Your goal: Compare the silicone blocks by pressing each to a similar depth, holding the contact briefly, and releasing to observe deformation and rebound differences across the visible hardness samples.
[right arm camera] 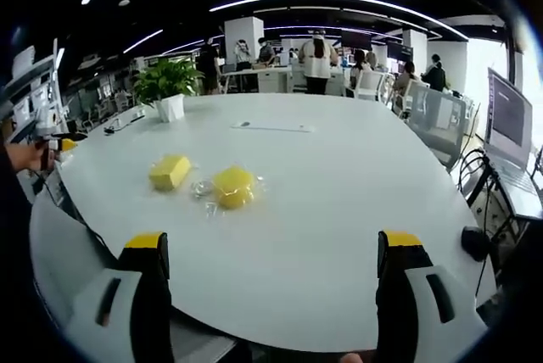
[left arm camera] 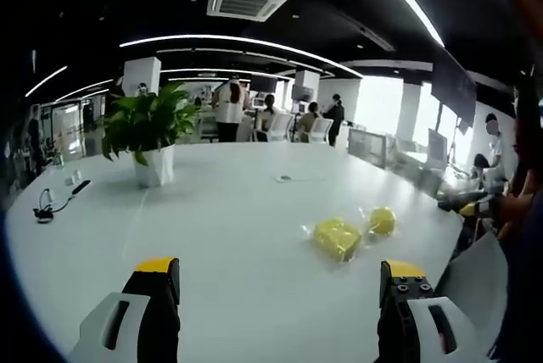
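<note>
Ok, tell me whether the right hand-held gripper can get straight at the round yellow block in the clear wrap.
Probably yes. The right hand-held gripper is open, and only bare white table lies between it and the round yellow block. The square yellow block sits off to the side, apart from it.

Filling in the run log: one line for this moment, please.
left gripper open, above table | right gripper open | two yellow blocks untouched | pressing not started
</note>
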Demonstrator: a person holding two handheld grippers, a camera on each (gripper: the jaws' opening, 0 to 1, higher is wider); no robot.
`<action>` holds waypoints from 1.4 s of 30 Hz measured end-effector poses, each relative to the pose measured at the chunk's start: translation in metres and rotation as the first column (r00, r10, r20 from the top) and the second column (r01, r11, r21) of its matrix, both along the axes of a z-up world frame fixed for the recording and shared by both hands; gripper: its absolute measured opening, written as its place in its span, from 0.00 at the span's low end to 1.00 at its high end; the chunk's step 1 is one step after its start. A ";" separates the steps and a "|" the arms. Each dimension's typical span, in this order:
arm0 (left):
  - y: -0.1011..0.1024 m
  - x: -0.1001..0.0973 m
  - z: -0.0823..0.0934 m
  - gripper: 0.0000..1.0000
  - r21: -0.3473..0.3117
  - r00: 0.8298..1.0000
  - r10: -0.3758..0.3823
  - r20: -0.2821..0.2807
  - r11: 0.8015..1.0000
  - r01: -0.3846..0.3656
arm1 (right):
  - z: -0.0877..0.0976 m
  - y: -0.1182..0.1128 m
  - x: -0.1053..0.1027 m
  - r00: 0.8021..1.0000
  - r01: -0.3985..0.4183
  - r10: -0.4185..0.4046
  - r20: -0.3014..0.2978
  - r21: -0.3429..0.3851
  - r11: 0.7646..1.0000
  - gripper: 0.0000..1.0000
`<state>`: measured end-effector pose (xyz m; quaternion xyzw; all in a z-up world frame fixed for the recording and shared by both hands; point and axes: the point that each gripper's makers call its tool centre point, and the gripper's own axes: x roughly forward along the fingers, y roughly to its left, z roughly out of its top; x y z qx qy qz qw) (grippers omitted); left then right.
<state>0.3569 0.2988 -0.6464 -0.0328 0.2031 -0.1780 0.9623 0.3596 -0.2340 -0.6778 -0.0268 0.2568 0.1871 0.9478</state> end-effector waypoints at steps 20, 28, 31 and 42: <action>-0.010 -0.017 0.013 1.00 0.036 1.000 0.013 0.002 0.999 -0.013 | -0.001 0.008 0.027 0.992 -0.108 0.111 -0.060 0.042 0.993 0.97; -0.019 0.001 0.007 1.00 0.014 0.999 -0.041 -0.029 0.999 0.041 | -0.005 0.004 0.017 0.997 -0.037 0.038 -0.061 0.028 0.999 0.97; -0.029 0.008 0.007 1.00 0.020 0.997 -0.078 -0.013 0.997 0.078 | -0.001 0.003 0.020 0.998 -0.061 0.061 -0.029 -0.014 0.998 0.97; -0.043 0.013 0.008 1.00 -0.017 0.992 -0.122 -0.040 0.992 0.122 | -0.002 0.011 0.020 0.998 -0.052 0.052 -0.039 0.007 0.999 0.97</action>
